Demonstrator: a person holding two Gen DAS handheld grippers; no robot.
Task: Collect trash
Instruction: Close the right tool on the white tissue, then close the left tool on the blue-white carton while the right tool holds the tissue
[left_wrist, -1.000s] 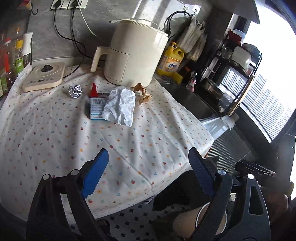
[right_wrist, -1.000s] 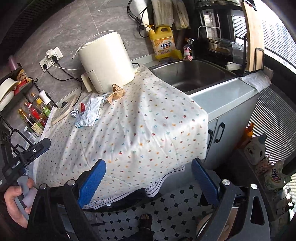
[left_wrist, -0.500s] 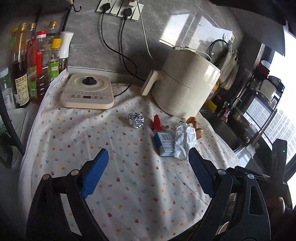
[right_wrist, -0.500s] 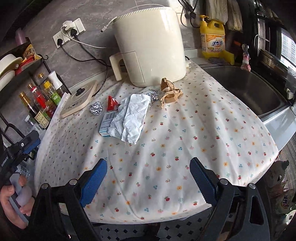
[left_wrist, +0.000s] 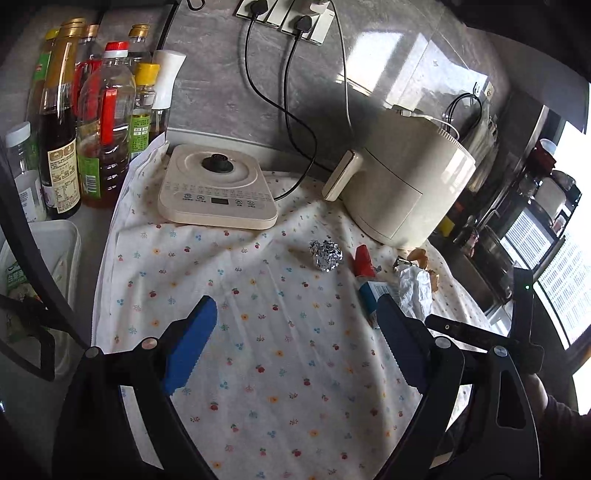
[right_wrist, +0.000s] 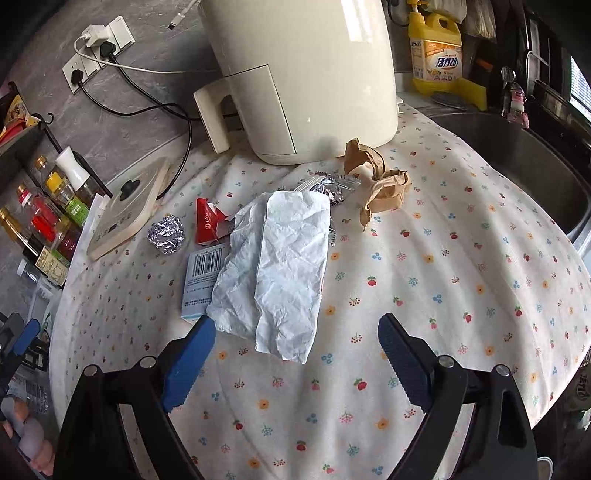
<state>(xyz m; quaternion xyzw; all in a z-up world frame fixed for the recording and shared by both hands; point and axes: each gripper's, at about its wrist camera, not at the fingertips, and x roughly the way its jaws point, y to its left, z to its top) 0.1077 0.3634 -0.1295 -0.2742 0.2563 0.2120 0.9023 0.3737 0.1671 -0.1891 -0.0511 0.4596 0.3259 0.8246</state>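
Trash lies on the flowered cloth (right_wrist: 443, 280): a crumpled white paper (right_wrist: 284, 273), a blue-white carton with a barcode (right_wrist: 201, 280) under it, a red wrapper (right_wrist: 208, 221), a foil ball (right_wrist: 166, 234), a silver wrapper (right_wrist: 328, 186) and crumpled brown paper (right_wrist: 380, 181). My right gripper (right_wrist: 291, 354) is open and empty, just in front of the white paper. My left gripper (left_wrist: 295, 343) is open and empty over the cloth, short of the foil ball (left_wrist: 325, 254), red wrapper (left_wrist: 364, 260), carton (left_wrist: 371, 293) and white paper (left_wrist: 415, 291).
A cream air fryer (right_wrist: 299, 74) stands behind the trash. A flat induction cooker (left_wrist: 218, 192) sits at the back left, with oil and sauce bottles (left_wrist: 99, 122) beside it. A sink (right_wrist: 517, 158) lies right, with a yellow detergent bottle (right_wrist: 437, 51) behind. Cables hang from wall sockets (left_wrist: 284, 22).
Both grippers have moved in over the table towards the trash. The left view swung left to the cooker and bottles. The right gripper came close to the white paper. Both stayed open.
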